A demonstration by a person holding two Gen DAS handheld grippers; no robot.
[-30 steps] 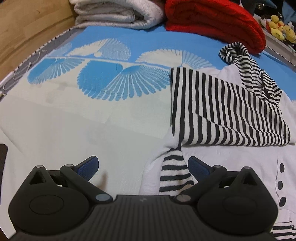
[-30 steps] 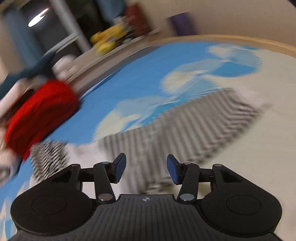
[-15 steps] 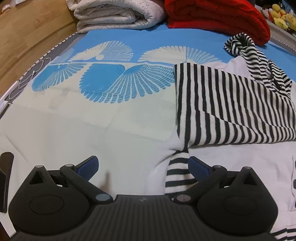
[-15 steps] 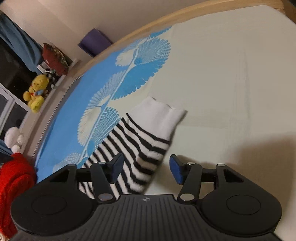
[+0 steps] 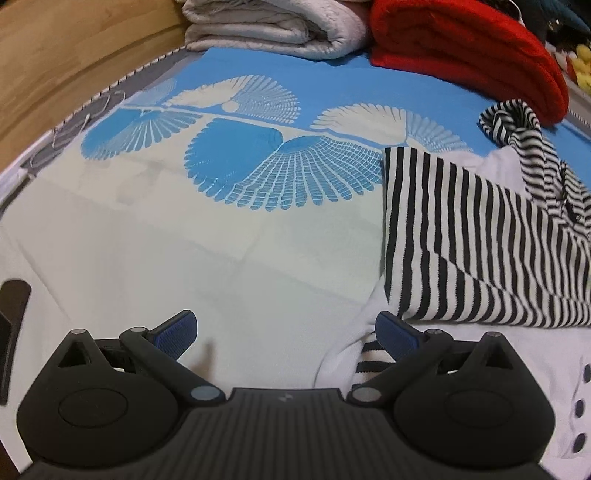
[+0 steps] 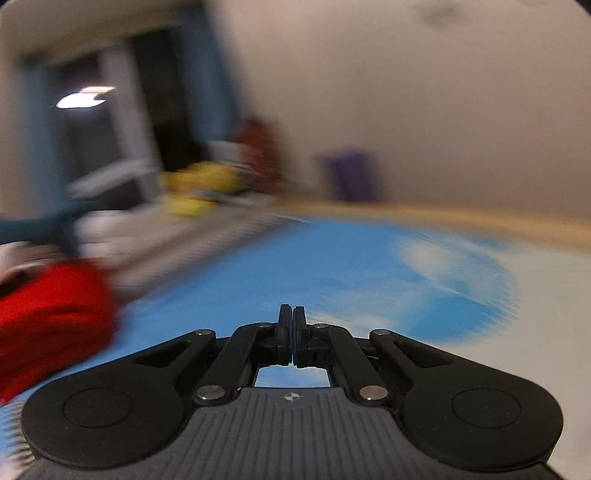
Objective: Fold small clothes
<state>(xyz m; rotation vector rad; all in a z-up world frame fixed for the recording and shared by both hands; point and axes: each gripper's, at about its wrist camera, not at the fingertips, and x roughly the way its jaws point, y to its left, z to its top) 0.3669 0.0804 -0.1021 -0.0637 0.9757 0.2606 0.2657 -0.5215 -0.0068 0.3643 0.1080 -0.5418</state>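
A small white garment (image 5: pixel 480 354) with dark buttons lies on the bed at the right of the left wrist view. One black-and-white striped sleeve (image 5: pixel 461 240) is folded across it. A striped cuff (image 5: pixel 369 363) peeks out beside my right-hand finger (image 5: pixel 391 328). My left gripper (image 5: pixel 284 325) hovers open over the garment's left edge, with bare sheet between its fingers. In the blurred right wrist view my right gripper (image 6: pixel 291 314) is shut and points almost level across the bed. No cloth shows between its pads.
A folded red blanket (image 5: pixel 461 48) and a folded white blanket (image 5: pixel 277 26) lie at the head of the blue-and-white bedspread (image 5: pixel 240 155). A wooden bed frame (image 5: pixel 55 55) borders the left. The red blanket (image 6: pixel 48 314) and yellow toys (image 6: pixel 199 184) show blurred at the left of the right wrist view.
My right gripper closed and swung up from the striped sleeve, so its view now faces the wall. My left gripper shifted slightly, and the striped cuff now sits against its right finger.
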